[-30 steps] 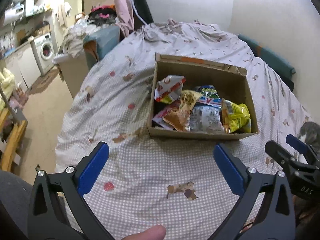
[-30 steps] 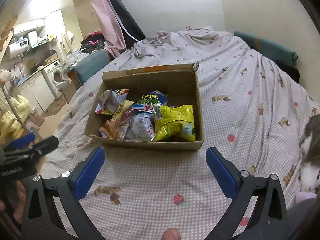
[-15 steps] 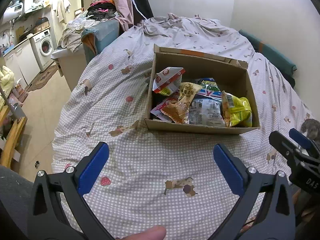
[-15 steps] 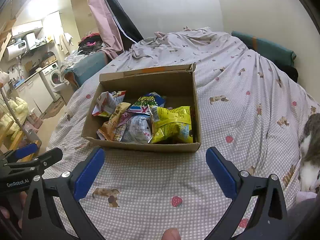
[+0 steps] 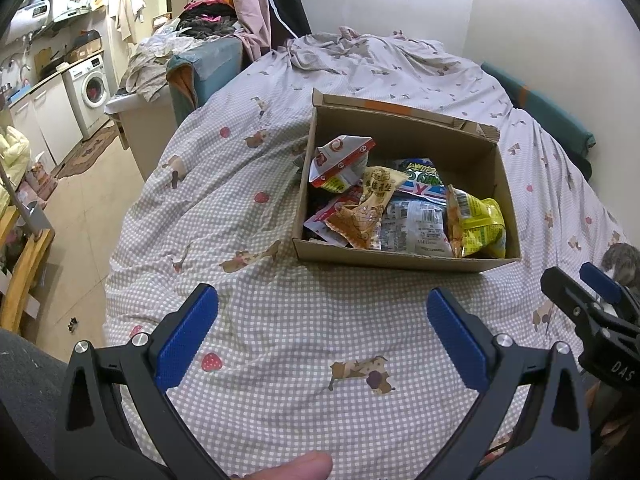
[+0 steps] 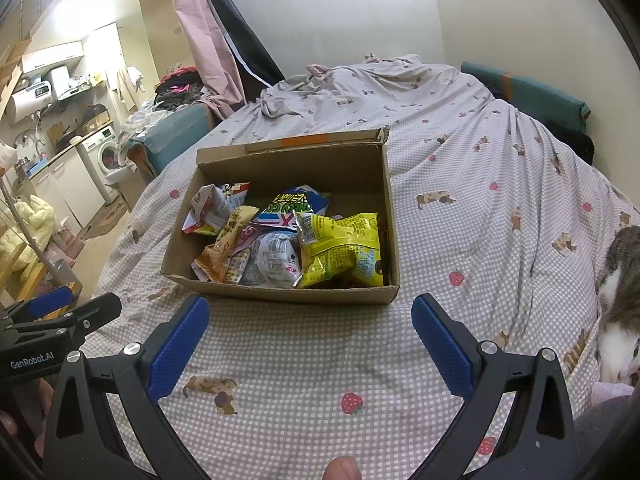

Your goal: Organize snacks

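Note:
An open cardboard box (image 5: 400, 258) (image 6: 280, 294) sits on a checked bedspread and holds several snack packets. Among them are a yellow bag (image 5: 478, 228) (image 6: 344, 248), a red-and-white packet (image 5: 340, 160) (image 6: 212, 208), an orange-brown packet (image 5: 368, 208) (image 6: 224, 246), a blue-and-green bag (image 5: 420, 178) (image 6: 294, 208) and a silver-white pack (image 5: 416, 228) (image 6: 276, 260). My left gripper (image 5: 322, 310) hangs open over the bedspread, short of the box's near wall, empty. My right gripper (image 6: 310, 318) is open too, just before the box's near wall, holding nothing.
A cat (image 6: 618, 304) (image 5: 622, 262) lies at the right edge of the bed. Left of the bed the floor drops away, with a washing machine (image 5: 90, 90), cabinets and a laundry-piled chair (image 5: 200, 68). A wall runs behind and to the right.
Both grippers have drifted so the box sits slightly lower and closer in the views. The packets have not moved, and both jaws stayed open.

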Available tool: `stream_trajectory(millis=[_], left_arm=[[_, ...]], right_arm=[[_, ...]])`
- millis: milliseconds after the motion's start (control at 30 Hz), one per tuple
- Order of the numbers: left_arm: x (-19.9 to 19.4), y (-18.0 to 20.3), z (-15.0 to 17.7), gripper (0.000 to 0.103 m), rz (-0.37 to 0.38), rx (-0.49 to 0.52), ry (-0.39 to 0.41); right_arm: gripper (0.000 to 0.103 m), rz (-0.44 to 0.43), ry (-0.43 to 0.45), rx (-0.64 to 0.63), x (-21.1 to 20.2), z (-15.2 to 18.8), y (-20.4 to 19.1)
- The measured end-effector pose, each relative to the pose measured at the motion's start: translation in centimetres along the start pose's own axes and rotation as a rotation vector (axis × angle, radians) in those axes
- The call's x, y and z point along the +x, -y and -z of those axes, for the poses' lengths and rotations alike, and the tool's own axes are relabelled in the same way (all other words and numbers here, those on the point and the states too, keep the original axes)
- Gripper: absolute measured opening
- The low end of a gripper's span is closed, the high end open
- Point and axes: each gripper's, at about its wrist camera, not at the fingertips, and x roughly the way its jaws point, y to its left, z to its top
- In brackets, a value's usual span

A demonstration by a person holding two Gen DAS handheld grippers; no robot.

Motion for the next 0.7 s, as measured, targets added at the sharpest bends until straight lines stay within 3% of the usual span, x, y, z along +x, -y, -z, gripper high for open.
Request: stream_trajectory(millis=[700], left_arm=[[0.04,0.02,0.03,0.103,-0.002,0.008,-0.009]], right_arm=[[0.103,-0.001,0.001,0.005,-0.01,0.22,0.08]])
